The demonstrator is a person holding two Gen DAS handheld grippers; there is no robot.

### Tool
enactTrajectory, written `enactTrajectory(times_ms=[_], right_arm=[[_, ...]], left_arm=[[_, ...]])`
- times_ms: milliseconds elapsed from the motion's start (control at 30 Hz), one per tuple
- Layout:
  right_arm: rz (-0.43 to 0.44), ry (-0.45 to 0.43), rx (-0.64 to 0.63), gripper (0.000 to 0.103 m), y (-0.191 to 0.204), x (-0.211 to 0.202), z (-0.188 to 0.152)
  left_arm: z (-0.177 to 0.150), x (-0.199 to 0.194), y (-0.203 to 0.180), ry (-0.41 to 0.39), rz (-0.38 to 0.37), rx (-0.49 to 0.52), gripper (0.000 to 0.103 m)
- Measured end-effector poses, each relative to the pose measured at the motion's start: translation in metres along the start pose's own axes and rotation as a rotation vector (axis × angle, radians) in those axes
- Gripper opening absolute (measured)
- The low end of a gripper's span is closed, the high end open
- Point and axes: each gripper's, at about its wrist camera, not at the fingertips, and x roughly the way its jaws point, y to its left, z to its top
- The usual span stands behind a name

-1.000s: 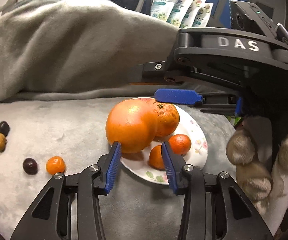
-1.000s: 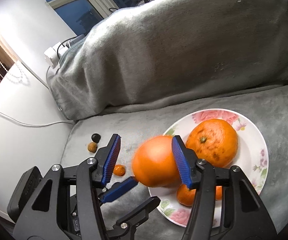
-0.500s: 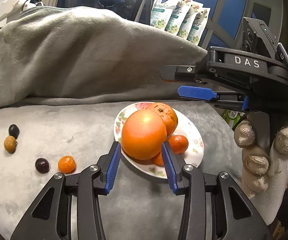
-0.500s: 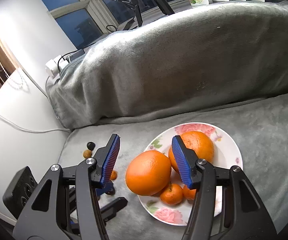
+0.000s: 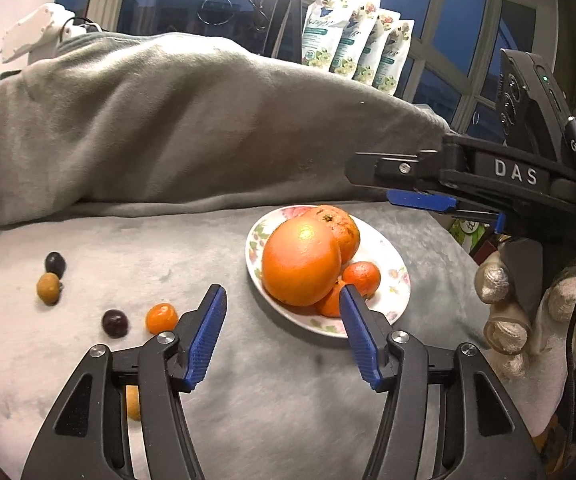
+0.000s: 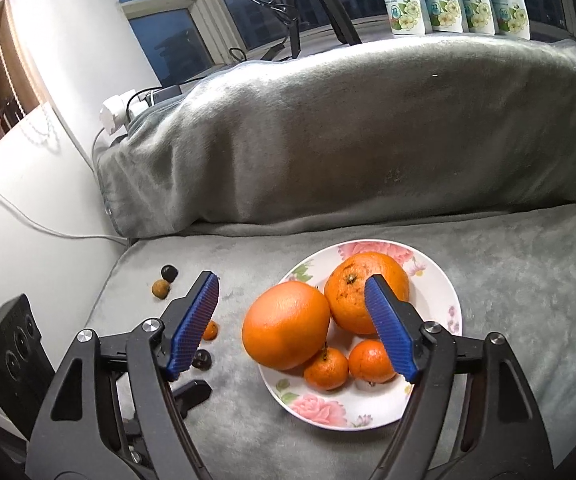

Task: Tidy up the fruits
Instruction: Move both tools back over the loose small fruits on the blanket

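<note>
Blue ribbed pads on both grippers, jaws apart, nothing clamped. Left gripper has just been opening; only grey cushion shows between its pads, and the big orange fruit beyond them is not touched. Right gripper has also just been opening wide; the large orange fruit is seen in the gap between its pads, but neither pad presses on it, and it sits on the near-left rim of the plate.

Floral plate rests on the grey cushion. On it: the large fruit, a second big orange with speckled skin touching it at the back, and two small mandarins side by side at the front.

Loose on the cushion left of the plate: a small orange kumquat-like fruit, a dark plum-coloured one just beside it, further left a tan round fruit touching another dark one. An orange piece is half hidden behind the left gripper's finger; can't tell what.

In the left wrist view the right gripper's black body marked DAS comes in from the right, held by a gloved hand. Grey blanket drapes over the backrest. Four floral pouches stand on the window sill behind.
</note>
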Motion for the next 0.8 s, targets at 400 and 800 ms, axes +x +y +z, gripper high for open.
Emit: enactTrajectory(times_ms=[400,800], right_arm=[[-0.021,-0.119,0.027,0.078,0.002,-0.025,-0.021],[0.039,-0.039,-0.142,0.078,0.051,-0.017,-0.036]], left_arm=[[-0.014,-0.030,0.046,-0.031,0.091,-0.034,0.058],[-0.024,-0.050,0.130,-0.015,0.243,-0.139,0.058]])
